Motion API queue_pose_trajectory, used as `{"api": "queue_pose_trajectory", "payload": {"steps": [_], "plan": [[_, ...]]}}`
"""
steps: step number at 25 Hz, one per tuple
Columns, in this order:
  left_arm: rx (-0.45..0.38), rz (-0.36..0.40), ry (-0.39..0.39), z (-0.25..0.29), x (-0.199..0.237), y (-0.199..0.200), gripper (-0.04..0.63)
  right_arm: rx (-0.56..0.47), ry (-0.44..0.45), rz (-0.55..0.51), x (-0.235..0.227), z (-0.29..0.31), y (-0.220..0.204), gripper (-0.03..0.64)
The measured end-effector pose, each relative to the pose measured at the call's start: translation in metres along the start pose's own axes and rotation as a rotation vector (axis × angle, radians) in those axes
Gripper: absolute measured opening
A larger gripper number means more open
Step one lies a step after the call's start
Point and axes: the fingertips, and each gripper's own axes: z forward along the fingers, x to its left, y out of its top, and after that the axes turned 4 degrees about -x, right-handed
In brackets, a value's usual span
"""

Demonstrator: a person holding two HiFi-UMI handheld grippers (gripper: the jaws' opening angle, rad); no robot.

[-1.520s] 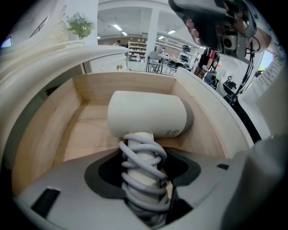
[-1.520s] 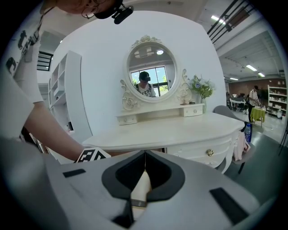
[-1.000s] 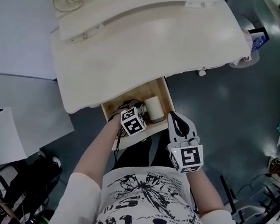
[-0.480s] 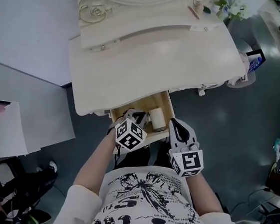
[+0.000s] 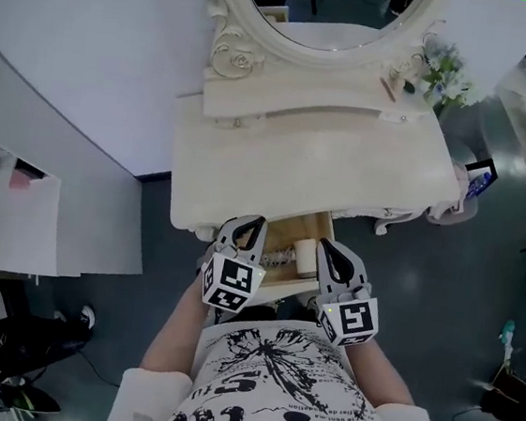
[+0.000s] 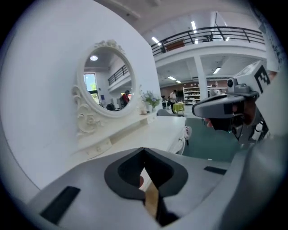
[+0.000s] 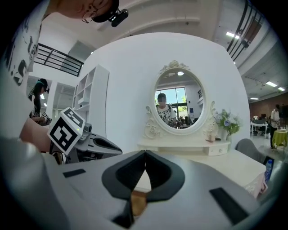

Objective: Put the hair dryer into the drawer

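Your left gripper (image 5: pixel 253 222) and right gripper (image 5: pixel 327 246) both hold their fingers pressed together, empty. The pale cylindrical hair dryer (image 5: pixel 305 255) lies in the open wooden drawer (image 5: pixel 290 228), at 6 o'clock of the cream, carved surface (image 5: pixel 316 159) on a glossy grey floor (image 5: pixel 416 279).

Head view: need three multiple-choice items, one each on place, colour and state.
1. Where do the flowers stand?
A. On the floor
B. On the table, right of the mirror
C. On a shelf

2. What colour is the table top?
A. Black
B. Red
C. Cream

3. The drawer is:
A. Open
B. Shut
C. Lifted out onto the table

Key:
1 B, the flowers sit by the mirror's right edge.
2 C, the top is pale cream.
3 A, its wooden inside shows below the table's front edge.
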Motion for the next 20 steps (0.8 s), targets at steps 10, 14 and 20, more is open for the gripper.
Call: {"api": "queue_pose_trajectory", "payload": {"steps": [10,14,20], "plan": [[-0.338,-0.108,0.235,-0.096,0.057,0.06,0.02,-0.104,0.097,-0.033,0.035,0.023,0.049,0.017],[-0.384,-0.128,0.316,-0.125,0.07,0.062,0.021,-0.127,0.116,-0.045,0.042,0.028,0.061,0.017],[-0.394,-0.159,0.392,-0.145,0.086,0.059,0.021,-0.133,0.156,-0.061,0.052,0.038,0.069,0.017]]}}
